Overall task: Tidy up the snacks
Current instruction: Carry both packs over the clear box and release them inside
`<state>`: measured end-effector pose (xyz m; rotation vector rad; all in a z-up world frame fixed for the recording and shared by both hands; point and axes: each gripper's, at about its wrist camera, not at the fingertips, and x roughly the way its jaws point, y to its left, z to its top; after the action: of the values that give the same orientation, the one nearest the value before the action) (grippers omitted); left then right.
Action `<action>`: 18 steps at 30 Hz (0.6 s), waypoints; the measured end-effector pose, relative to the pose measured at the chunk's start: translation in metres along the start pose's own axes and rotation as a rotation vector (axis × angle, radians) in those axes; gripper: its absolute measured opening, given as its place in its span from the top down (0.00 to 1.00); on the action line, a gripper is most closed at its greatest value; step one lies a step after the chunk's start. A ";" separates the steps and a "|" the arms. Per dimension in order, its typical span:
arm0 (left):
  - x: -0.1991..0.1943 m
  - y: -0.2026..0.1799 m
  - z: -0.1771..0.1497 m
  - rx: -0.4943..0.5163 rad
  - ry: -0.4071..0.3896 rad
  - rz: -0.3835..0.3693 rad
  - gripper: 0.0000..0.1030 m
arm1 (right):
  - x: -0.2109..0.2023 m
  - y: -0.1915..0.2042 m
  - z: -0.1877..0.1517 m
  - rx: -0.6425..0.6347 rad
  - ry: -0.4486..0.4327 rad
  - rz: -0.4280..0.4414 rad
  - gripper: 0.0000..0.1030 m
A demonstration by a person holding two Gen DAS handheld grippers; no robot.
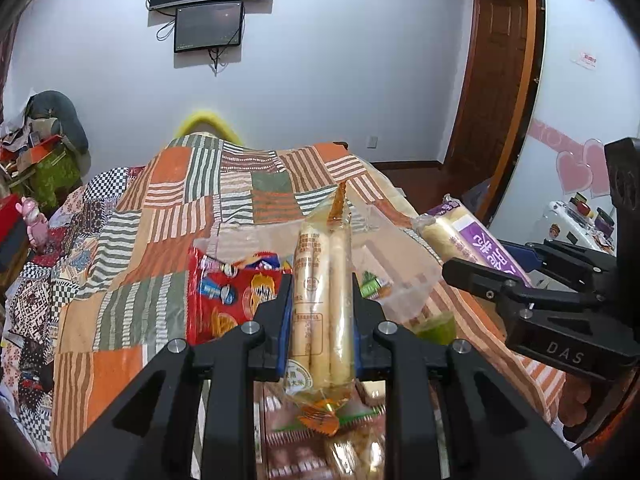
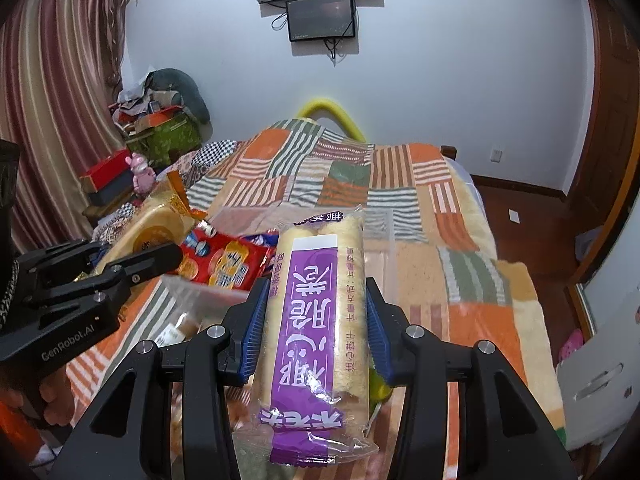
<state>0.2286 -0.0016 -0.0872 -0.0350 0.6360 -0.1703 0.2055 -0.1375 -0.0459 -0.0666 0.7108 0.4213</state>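
In the left wrist view my left gripper (image 1: pixel 321 284) is shut on a clear pack of two cream rice rolls (image 1: pixel 320 280) with orange sealed ends, held lengthwise off the bed. My right gripper (image 2: pixel 316 286) is shut on a wider roll pack with a purple label (image 2: pixel 316 312), also lifted. Each gripper shows in the other's view: the right gripper (image 1: pixel 484 258) with the purple pack (image 1: pixel 476 236) at the right, the left gripper (image 2: pixel 134 249) with the orange-sealed pack (image 2: pixel 156 224) at the left. Below them a clear plastic box (image 1: pixel 404 276) (image 2: pixel 380 256) holds a red snack bag (image 1: pixel 224 292) (image 2: pixel 228 260).
Everything sits on a bed under a striped patchwork blanket (image 2: pixel 400 184). More snack packs (image 1: pixel 320 440) lie blurred beneath the grippers. Boxes and clutter (image 2: pixel 160 128) pile up at the far left by the curtain. A wooden door (image 1: pixel 496 80) and floor lie to the right.
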 end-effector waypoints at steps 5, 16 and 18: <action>0.022 0.002 0.011 -0.003 0.012 0.005 0.78 | 0.013 -0.008 0.010 0.012 -0.011 -0.005 0.59; 0.077 0.007 0.030 -0.016 0.053 0.007 0.78 | 0.056 -0.024 0.025 0.015 0.019 -0.031 0.59; 0.085 0.007 0.030 -0.016 0.064 0.008 0.78 | 0.063 -0.026 0.027 0.011 0.032 -0.031 0.59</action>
<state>0.3150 -0.0094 -0.1138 -0.0429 0.7010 -0.1587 0.2750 -0.1337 -0.0684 -0.0736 0.7422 0.3870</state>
